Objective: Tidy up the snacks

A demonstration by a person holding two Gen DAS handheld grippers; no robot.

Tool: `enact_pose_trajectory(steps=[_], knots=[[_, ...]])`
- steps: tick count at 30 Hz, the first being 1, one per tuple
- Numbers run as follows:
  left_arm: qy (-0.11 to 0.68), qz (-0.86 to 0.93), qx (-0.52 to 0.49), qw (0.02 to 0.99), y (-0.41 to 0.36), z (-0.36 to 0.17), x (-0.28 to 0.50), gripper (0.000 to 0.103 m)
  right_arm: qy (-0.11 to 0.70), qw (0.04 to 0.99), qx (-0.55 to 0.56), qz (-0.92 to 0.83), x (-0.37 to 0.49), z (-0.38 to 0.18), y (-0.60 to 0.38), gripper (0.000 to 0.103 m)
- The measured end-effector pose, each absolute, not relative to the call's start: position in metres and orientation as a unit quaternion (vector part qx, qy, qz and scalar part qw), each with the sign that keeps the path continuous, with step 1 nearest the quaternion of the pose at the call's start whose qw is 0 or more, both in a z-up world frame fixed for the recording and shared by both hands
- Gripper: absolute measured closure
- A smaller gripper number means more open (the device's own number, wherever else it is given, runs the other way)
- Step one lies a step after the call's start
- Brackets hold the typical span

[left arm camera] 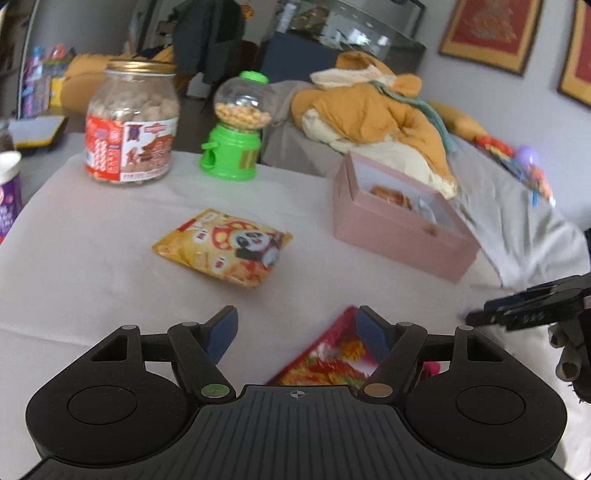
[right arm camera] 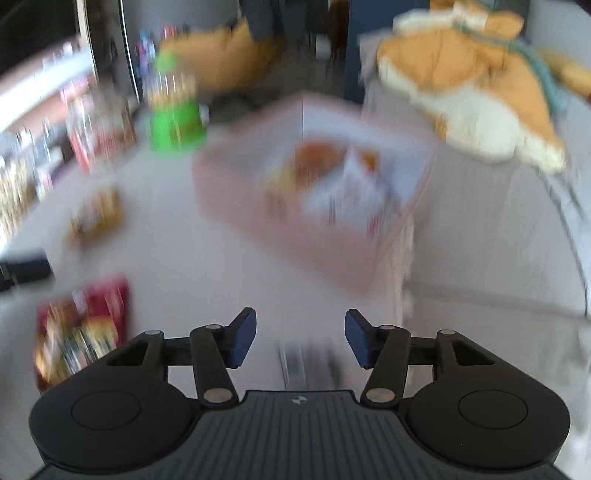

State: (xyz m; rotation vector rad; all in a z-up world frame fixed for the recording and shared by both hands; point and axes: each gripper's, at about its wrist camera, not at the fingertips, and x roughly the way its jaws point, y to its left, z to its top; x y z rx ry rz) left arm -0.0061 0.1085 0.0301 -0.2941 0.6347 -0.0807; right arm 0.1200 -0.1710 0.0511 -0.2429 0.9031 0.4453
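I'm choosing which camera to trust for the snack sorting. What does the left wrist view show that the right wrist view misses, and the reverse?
Left only: the right gripper at the frame edge, framed pictures on the wall, and sharp detail.

Right only: the full contents of the pink box, though blurred.

Both: pink box, panda packet, red packet, green dispenser, jar, orange bedding.

From my seat I see a pale grey wall (left arm camera: 532,110) with two gold-framed red hangings (left arm camera: 491,31). Left of them stands a glass case (left arm camera: 354,29); below them, orange bedding (left arm camera: 373,110) is heaped.
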Motion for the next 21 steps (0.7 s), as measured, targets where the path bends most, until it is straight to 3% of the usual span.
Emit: enact_pose_trajectory(steps=[4, 6, 10, 21], knots=[[0.331, -0.057, -0.137, 0.932, 0.092, 0.025, -0.003, 0.038, 0.460, 0.860, -0.108, 0.192, 0.117, 0.023, -0.178, 0.052], [0.337, -0.054, -0.134, 0.930, 0.089, 0.023, -0.005, 0.039, 0.464, 0.855, -0.119, 0.197, 0.110, 0.027, -0.176, 0.065], [0.347, -0.045, -0.125, 0.928, 0.085, 0.022, -0.009, 0.039, 0.458, 0.853, -0.107, 0.227, 0.095, 0.047, -0.176, 0.065], [0.353, -0.047, -0.124, 0.926, 0.082, 0.025, -0.007, 0.039, 0.286, 0.942, -0.047, 0.169, 0.148, 0.175, -0.171, 0.065]])
